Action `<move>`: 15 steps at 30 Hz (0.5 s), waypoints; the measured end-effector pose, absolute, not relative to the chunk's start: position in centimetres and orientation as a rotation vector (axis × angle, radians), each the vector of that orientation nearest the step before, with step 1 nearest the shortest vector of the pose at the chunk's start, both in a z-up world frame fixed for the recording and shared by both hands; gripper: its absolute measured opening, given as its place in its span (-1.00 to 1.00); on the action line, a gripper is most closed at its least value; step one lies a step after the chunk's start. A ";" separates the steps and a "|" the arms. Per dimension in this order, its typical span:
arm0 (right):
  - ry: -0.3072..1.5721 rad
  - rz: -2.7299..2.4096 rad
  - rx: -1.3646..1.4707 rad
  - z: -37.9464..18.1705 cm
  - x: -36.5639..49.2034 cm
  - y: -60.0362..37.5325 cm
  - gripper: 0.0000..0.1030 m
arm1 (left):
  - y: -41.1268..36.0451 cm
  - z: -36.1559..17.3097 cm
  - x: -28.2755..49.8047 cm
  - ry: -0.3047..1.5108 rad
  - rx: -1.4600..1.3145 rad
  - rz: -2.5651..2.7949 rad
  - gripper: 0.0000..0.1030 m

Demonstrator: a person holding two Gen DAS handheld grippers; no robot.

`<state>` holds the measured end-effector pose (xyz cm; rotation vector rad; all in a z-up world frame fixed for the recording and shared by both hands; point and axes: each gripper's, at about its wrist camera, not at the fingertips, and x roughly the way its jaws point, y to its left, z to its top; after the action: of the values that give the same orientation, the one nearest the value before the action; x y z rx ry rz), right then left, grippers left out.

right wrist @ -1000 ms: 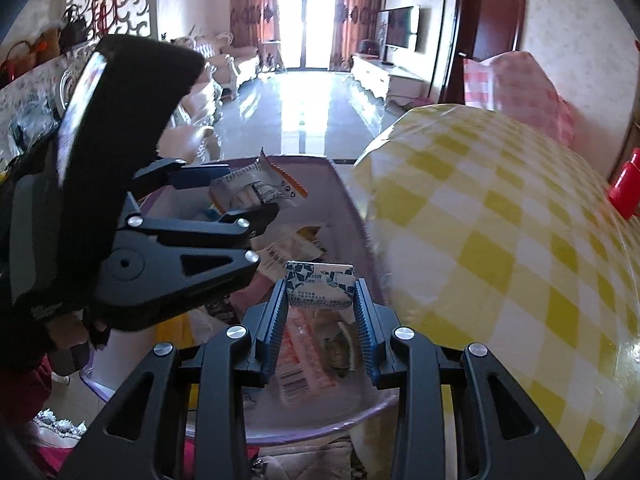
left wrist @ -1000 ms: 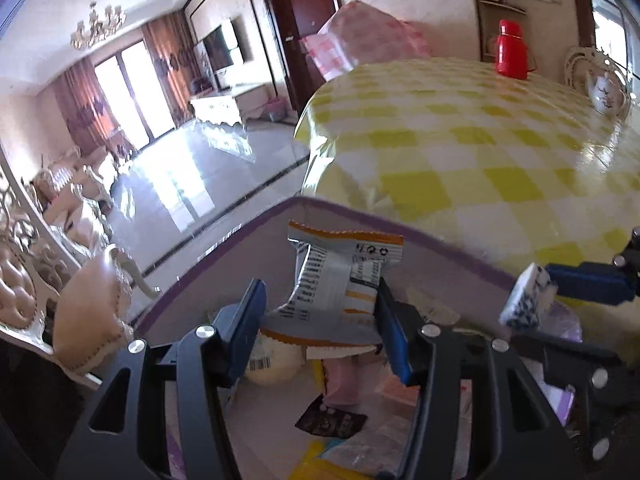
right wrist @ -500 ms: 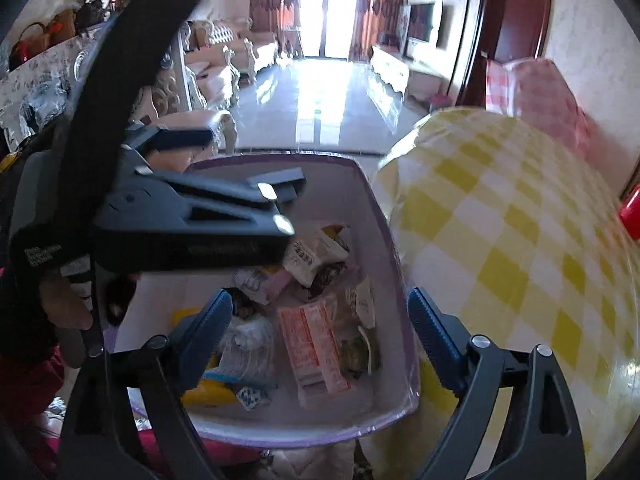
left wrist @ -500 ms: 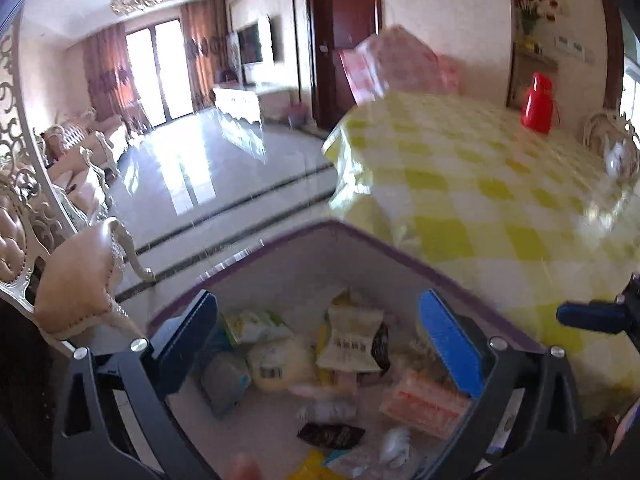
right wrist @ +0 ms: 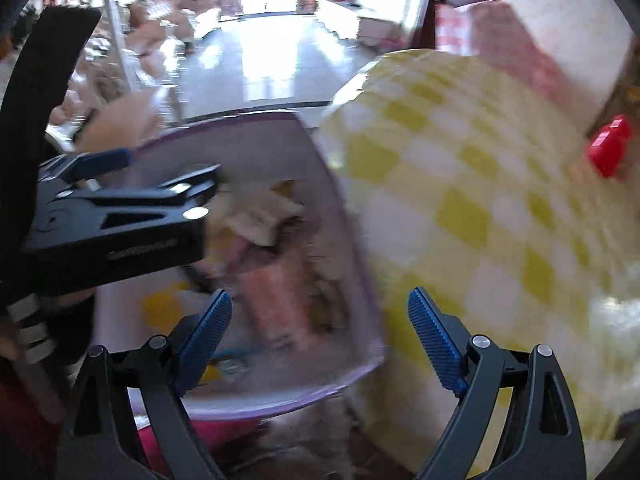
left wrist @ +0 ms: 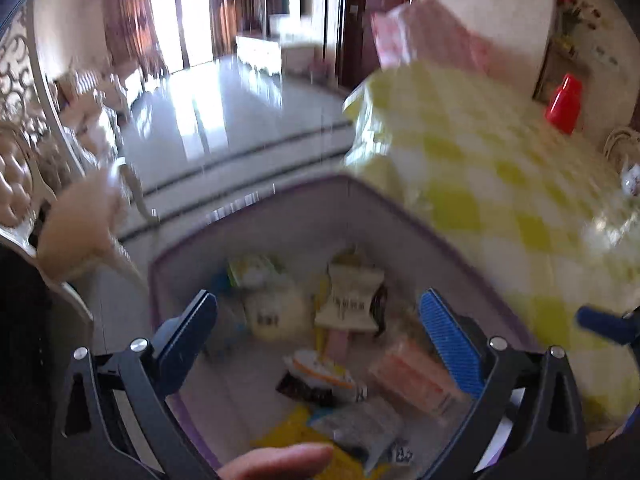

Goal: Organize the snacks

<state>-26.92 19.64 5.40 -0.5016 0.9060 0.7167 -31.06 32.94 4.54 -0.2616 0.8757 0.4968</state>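
Note:
A clear bin with a purple rim (left wrist: 256, 196) sits beside the table and holds several snack packets, among them a white and orange packet (left wrist: 352, 300) and a pink wrapped pack (left wrist: 416, 380). My left gripper (left wrist: 320, 328) hangs open and empty above the bin. The bin (right wrist: 240, 120) also shows in the right wrist view, blurred. My right gripper (right wrist: 320, 332) is open and empty over the bin's near right corner. The left gripper's body (right wrist: 120, 216) fills the left of that view.
A table with a yellow checked cloth (left wrist: 500, 168) stands right of the bin, with a red flask (left wrist: 564, 104) at its far side. A padded chair (left wrist: 76, 232) stands to the left. A polished floor (left wrist: 224, 120) stretches beyond.
Both grippers opened and dropped their packets into the bin. The white and orange packet and the small blue and white pack are out of the jaws. Both views have shifted and blurred.

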 end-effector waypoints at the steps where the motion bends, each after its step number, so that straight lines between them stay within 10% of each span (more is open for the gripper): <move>1: 0.917 0.701 -0.496 5.0 -26.5 19.5 0.68 | 33.1 4.1 -30.9 0.894 -0.274 0.499 0.97; 15: 0.978 0.666 -0.473 2.3 -24.9 20.2 0.68 | 32.9 1.4 -30.2 0.976 -0.310 0.456 0.97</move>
<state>-24.91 20.23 2.32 -0.4729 0.9776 0.6664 -30.17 32.95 1.40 -0.3096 0.9764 0.4561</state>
